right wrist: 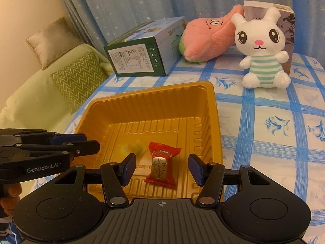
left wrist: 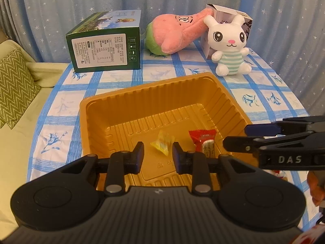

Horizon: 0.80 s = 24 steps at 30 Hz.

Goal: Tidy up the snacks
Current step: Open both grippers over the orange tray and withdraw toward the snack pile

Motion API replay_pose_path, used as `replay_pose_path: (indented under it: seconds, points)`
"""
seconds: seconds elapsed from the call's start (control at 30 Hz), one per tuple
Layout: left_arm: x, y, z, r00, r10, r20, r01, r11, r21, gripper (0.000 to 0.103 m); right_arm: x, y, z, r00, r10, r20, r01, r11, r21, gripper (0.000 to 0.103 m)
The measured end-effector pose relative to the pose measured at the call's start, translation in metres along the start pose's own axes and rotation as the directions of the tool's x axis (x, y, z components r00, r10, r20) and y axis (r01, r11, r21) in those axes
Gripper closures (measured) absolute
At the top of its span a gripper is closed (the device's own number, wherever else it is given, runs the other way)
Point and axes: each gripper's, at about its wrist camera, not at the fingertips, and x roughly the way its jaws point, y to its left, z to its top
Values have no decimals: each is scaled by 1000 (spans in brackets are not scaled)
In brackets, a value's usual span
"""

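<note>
A gold plastic tray (left wrist: 142,85) sits on the blue-checked tablecloth. On its floor lie a yellow-wrapped candy (left wrist: 162,144) and a red-wrapped candy (left wrist: 203,140). My left gripper (left wrist: 158,157) hovers over the tray's near side, jaws apart, with the yellow candy just beyond its fingertips and not pressed by the pads. In the right wrist view the tray (right wrist: 152,90) holds the red candy (right wrist: 161,162), which lies below my open right gripper (right wrist: 162,169), free of its pads. The yellow candy (right wrist: 132,148) shows there only as a blur. Each gripper reaches into the other's view from the side.
At the table's far side stand a green box (left wrist: 105,46), a pink plush (left wrist: 174,32), a white rabbit plush (left wrist: 231,46) and a small carton (left wrist: 225,12) behind it. A sofa with a zigzag cushion (left wrist: 14,85) lies left. A starred curtain hangs behind.
</note>
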Motion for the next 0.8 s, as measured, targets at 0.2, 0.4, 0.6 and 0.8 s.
replay_pose_path:
  seconds: [0.2, 0.4, 0.6, 0.8]
  points:
    - [-14, 1, -9, 1000, 6, -9, -6, 1000, -10, 76, -13, 1, -7, 1000, 0, 10, 0, 1000, -16, 46]
    - [-35, -5, -20, 1000, 9, 2, -9, 1000, -26, 76, -29, -1, -15, 1000, 11, 19, -11, 1000, -15, 46]
    - [-58, -19, -33, 1000, 7, 17, -7, 999, -43, 76, -54, -2, -27, 999, 27, 35, -26, 999, -31, 46]
    - [-81, -38, -52, 1000, -1, 21, 2, 999, -49, 76, -80, -2, -45, 998, 45, 44, -43, 997, -64, 46]
